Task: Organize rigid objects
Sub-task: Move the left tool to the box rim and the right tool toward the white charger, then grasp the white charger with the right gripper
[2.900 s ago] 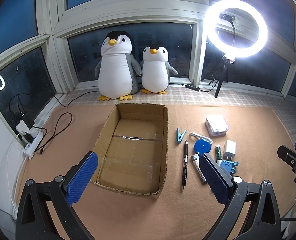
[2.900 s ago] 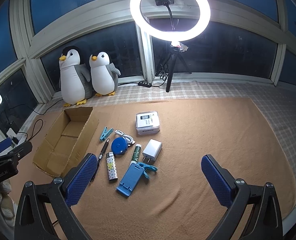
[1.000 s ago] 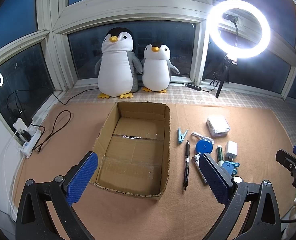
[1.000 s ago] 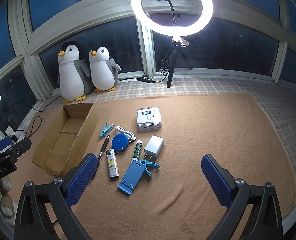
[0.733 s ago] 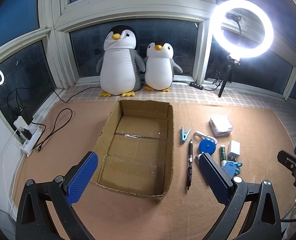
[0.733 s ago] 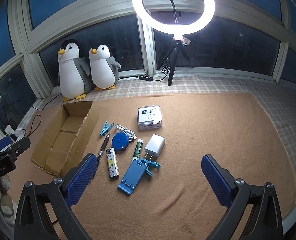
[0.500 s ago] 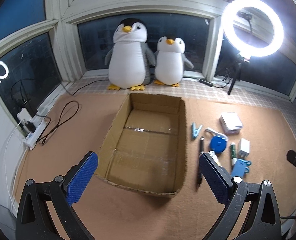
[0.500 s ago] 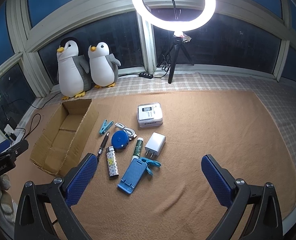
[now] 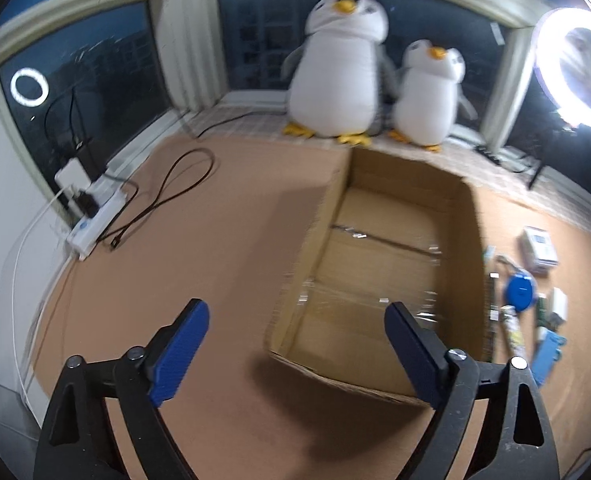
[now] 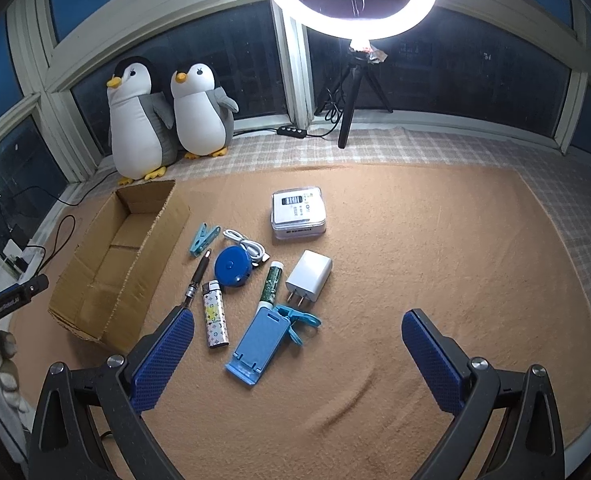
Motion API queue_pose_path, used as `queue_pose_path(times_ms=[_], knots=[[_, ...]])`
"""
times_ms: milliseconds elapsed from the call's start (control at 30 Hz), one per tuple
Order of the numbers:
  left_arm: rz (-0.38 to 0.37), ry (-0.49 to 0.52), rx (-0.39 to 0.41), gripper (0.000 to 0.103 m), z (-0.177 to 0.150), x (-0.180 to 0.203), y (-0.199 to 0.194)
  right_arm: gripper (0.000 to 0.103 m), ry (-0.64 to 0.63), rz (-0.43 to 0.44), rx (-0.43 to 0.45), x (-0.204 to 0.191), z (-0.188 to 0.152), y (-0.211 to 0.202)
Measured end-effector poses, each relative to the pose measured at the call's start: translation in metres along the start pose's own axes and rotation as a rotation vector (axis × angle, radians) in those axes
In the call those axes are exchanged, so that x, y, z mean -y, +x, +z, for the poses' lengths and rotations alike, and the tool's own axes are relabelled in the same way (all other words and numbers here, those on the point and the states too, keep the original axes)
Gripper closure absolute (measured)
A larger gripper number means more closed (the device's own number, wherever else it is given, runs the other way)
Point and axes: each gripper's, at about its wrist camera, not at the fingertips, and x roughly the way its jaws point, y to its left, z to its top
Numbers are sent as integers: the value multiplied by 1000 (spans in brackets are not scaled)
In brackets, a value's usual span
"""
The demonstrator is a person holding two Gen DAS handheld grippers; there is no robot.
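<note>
Left wrist cam sits close over the cardboard box (image 9: 383, 280), facing the windows; right wrist cam looks from farther right, box (image 10: 115, 260) in both.

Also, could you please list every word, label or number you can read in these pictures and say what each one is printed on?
"GenRobot.AI": on the left gripper body, at the right wrist view's left edge; small, so this is my best reading.
White boxed device: rows of print on top and a dark word on its front edge, too small to read.
Lighter: coloured pattern, no readable words.
Green tube: print too small.
</note>
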Motion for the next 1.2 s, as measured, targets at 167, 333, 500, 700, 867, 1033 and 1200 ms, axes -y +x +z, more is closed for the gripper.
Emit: queue_pose_path(times_ms=[167,333,500,700,867,1033,1200], knots=[[19,-23,-64,27,3,-17,40,0,8,3,-26,5,-3,13],[21,-25,-111,37,1,-24,69,0,21,9,-62,13,-1,28],[21,-17,-153,49,-4,-24,87,0,73,47,-132,22,3,52],[6,-8,-187,60,-7,-20,104,0,132,54,-181,33,10,77],[1,11,-193,68,-8,-15,108,0,174,42,-223,45,23,104],[-7,22,-200,75,-9,-12,111,5,220,44,-273,55,36,130],[-7,22,-192,76,-9,-10,111,21,197,14,-324,50,45,152]])
